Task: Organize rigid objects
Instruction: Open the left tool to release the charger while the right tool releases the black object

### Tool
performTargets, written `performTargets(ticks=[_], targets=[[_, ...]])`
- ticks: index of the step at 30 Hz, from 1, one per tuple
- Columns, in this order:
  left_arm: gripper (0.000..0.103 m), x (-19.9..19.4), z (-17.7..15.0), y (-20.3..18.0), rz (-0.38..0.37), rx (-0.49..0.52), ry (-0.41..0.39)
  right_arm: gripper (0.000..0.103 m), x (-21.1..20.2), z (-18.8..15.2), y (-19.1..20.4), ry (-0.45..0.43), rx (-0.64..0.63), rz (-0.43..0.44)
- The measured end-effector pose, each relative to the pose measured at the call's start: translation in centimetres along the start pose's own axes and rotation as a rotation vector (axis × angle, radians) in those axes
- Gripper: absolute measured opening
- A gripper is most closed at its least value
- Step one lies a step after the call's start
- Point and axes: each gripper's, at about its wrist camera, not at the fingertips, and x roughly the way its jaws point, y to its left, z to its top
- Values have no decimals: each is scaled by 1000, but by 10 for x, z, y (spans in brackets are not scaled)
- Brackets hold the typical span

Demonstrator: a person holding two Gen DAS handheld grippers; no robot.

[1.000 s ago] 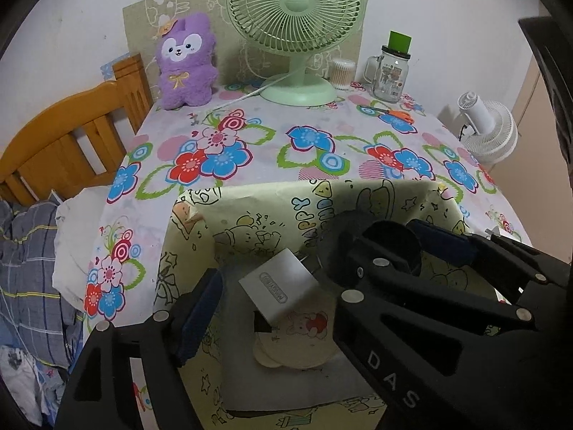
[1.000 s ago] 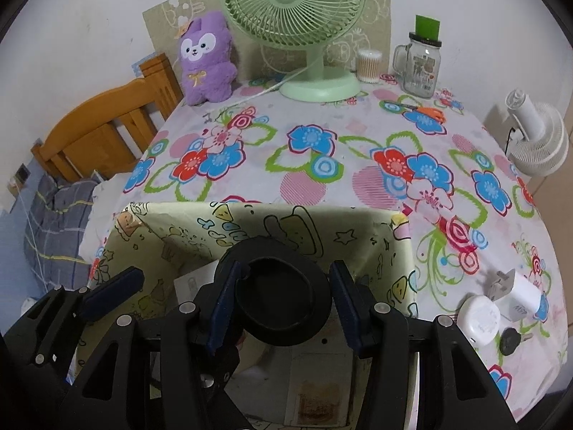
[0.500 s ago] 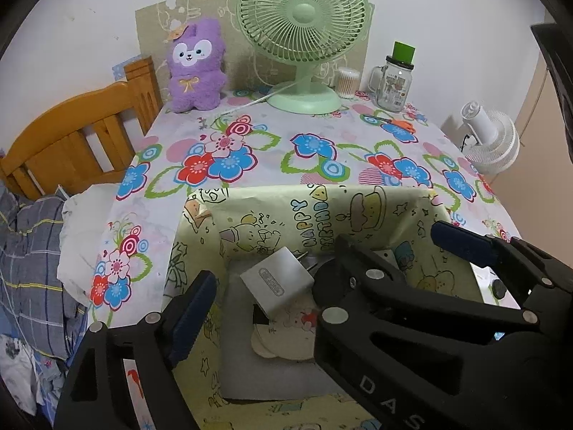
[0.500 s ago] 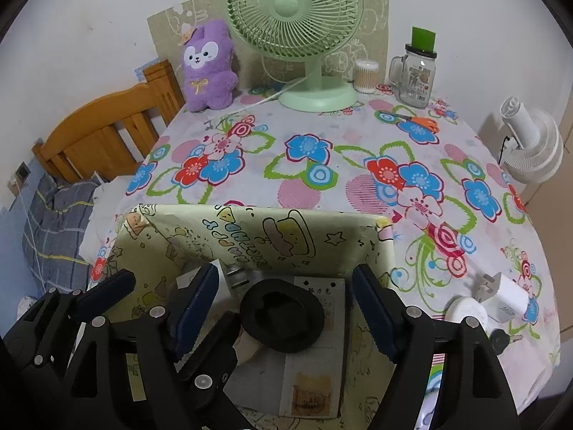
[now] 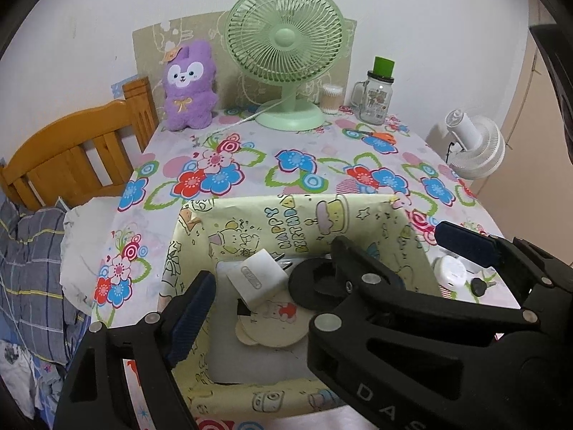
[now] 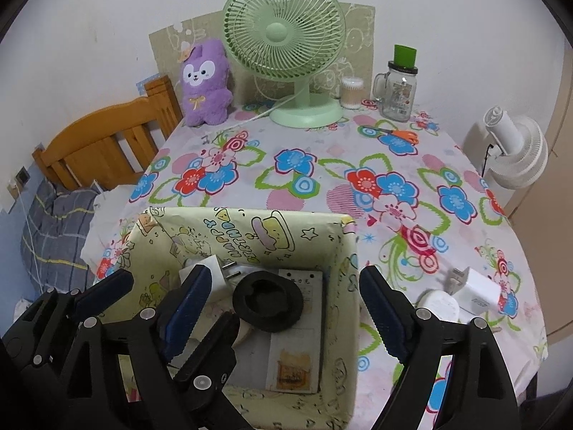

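Note:
A yellow cartoon-print box (image 6: 250,229) stands at the table's near edge. Inside lie a black round ring (image 6: 268,301), a white plug adapter (image 5: 258,276), a booklet (image 6: 293,362) and a bear-shaped card (image 5: 272,326). My right gripper (image 6: 283,308) is open and empty above the box, jaws wide on either side of the ring. My left gripper (image 5: 322,268) is open and empty over the box; the right gripper's black frame crosses its view. Right of the box lie a white charger (image 6: 476,292), a white round device (image 6: 438,304) and a black key (image 5: 480,285).
At the back of the flowered tablecloth (image 6: 322,179) stand a green fan (image 6: 286,43), a purple plush (image 6: 206,82), a swab jar (image 6: 351,92) and a glass mug with green lid (image 6: 397,89). Orange scissors (image 6: 397,133) lie nearby. A wooden bed frame (image 6: 104,143) is left, a white fan (image 6: 515,150) right.
My right gripper opened and let the black ring drop into the box, then pulled back and up. The left gripper also drew back a little.

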Motion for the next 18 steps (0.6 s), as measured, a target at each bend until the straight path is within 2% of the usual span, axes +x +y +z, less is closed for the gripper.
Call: performTargets(ticks=[18], targets=[[89, -26, -7, -31, -9, 42, -48, 88, -40, -11, -21, -54, 8, -37]])
